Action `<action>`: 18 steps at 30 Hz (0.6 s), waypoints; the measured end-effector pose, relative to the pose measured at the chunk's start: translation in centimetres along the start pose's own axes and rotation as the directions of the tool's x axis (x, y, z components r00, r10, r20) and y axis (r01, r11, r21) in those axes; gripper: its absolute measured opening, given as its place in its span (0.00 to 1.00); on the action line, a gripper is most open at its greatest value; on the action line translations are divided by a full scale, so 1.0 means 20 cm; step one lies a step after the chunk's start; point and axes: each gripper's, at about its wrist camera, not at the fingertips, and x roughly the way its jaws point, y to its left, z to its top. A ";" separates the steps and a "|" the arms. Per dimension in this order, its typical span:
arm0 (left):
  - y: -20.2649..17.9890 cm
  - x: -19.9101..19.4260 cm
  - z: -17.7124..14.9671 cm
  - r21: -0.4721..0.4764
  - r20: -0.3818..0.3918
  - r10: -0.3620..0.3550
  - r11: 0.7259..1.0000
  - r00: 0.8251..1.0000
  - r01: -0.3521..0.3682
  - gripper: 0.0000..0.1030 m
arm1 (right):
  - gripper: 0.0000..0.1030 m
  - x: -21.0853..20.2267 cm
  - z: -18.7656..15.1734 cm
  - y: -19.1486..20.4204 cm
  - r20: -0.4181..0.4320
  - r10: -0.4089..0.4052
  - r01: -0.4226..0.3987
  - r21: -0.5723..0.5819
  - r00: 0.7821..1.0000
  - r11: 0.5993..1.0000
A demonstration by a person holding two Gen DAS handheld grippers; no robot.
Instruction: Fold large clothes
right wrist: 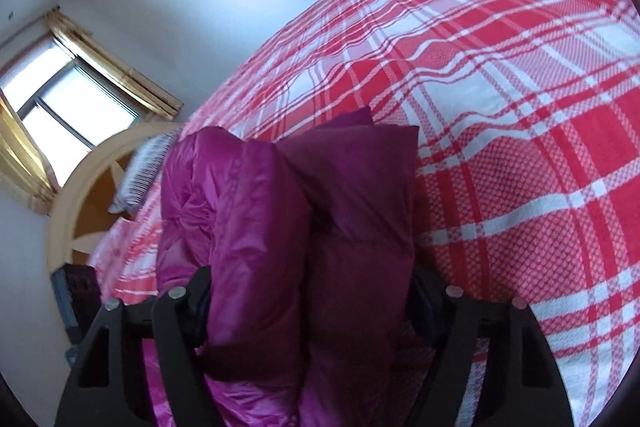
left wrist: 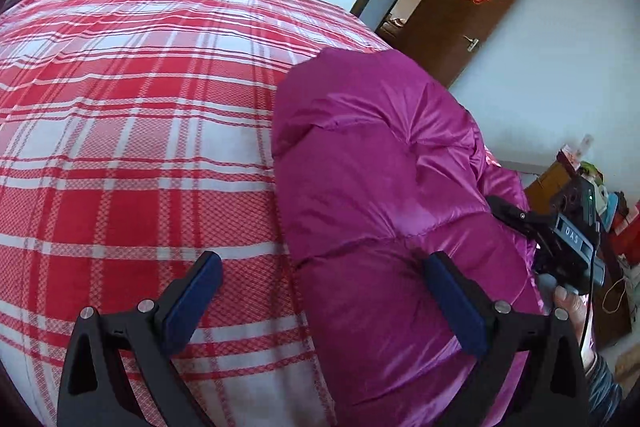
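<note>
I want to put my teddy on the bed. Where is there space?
The red plaid bedspread lies bare from the purple puffy jacket across to the wall. It is crowded by the jacket, where the left gripper and right gripper work.

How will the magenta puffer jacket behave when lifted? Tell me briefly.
The magenta puffer jacket will probably sag and unfold: its quilted panels bulge softly and crease. Its glossy shell looks slippery, so the folded bundle between the right tool fingers may slide. Likely light for its bulk, resting puffed on the plaid bedspread.
</note>
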 end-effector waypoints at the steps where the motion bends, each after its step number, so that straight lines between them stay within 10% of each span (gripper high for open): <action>1: 0.00 0.01 0.00 0.001 -0.010 -0.007 1.000 1.000 0.007 0.99 | 0.73 0.01 0.00 -0.01 -0.003 0.010 -0.010 0.005 1.000 1.000; 5: -0.05 0.02 0.00 0.027 -0.026 -0.022 0.999 0.999 0.023 0.97 | 0.61 0.02 0.00 0.02 -0.009 0.025 -0.025 -0.022 1.000 0.999; 7: -0.10 0.02 -0.01 0.054 -0.037 -0.082 0.995 0.996 0.084 0.69 | 0.48 0.04 -0.02 0.05 -0.036 0.066 -0.068 -0.038 0.997 0.997; 18: -0.35 -0.29 -0.03 0.226 0.092 0.050 0.972 0.995 -0.070 0.25 | 0.25 0.01 -0.08 0.13 -0.055 0.161 -0.158 0.048 0.985 0.986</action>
